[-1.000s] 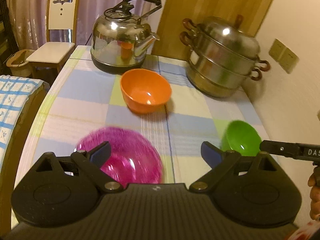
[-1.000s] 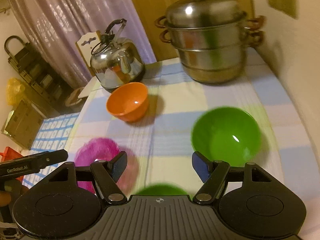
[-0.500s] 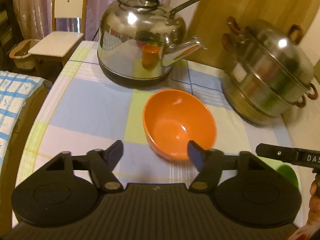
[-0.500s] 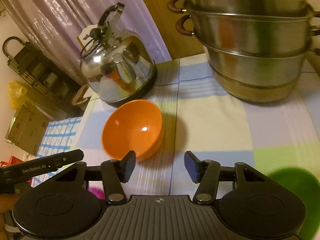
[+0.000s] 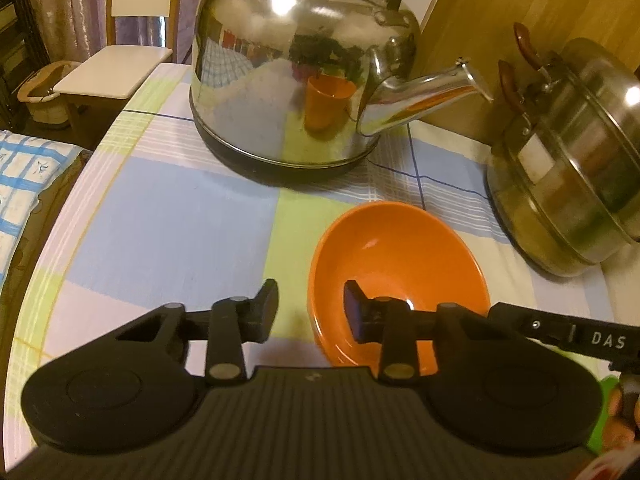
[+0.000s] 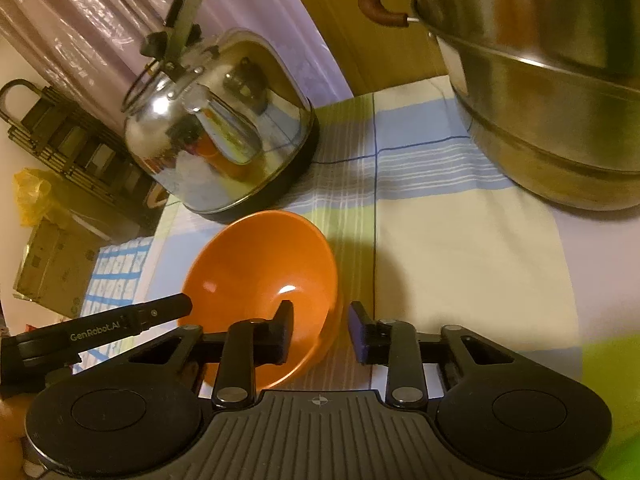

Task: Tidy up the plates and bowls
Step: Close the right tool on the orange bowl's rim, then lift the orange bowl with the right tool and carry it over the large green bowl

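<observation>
Now, in the left wrist view, the left gripper straddles the near left rim of the glossy orange plastic bowl on the checked tablecloth; its jaws have just been closing, one finger inside, one outside, with gaps visible at the rim. Beyond stands a shiny steel kettle.

In the right wrist view, the right gripper straddles the bowl's near right rim, likewise just closing and not yet pinching.
</observation>
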### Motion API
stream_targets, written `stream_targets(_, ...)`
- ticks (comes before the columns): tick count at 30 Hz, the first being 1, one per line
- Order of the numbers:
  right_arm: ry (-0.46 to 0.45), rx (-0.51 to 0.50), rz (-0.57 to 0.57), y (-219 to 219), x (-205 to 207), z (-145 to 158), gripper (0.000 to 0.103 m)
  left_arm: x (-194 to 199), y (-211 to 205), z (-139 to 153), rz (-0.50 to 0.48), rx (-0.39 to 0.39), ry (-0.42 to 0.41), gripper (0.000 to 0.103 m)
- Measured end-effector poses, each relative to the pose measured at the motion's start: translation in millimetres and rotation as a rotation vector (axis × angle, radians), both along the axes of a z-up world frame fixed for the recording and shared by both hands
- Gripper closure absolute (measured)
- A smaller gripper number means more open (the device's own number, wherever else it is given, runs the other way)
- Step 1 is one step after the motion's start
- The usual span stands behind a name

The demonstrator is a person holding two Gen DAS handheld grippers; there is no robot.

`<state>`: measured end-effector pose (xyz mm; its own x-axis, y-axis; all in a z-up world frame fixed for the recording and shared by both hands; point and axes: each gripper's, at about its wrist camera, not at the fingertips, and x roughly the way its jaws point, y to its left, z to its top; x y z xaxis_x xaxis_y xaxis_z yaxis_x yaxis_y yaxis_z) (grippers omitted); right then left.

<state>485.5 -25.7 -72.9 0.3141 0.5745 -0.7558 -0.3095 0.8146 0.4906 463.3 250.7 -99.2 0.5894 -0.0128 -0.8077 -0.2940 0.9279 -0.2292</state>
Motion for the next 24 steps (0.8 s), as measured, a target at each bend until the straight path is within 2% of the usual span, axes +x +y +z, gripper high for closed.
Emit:
stream_targets(9, 0.017, -0.015, 0.001, 9.8, 5.6, -21.5, 0.087, 12.0, -3.7, -13.7, -0.028, 0.024, 0.011, 0.097)
stream_targets(12, 0.014, -0.019, 0.001, 13.0, 7.1, -24.6, 0.092, 12.6, -6.6, -12.6, -0.037, 0.044, 0.016, 0.098)
stream_targets(24, 0.003, -0.047, -0.001, 12.3, -5.5, -19.4, 0.094, -0.4, -17.9, -5.2, -0.057, 0.073, 0.037, 0.099)
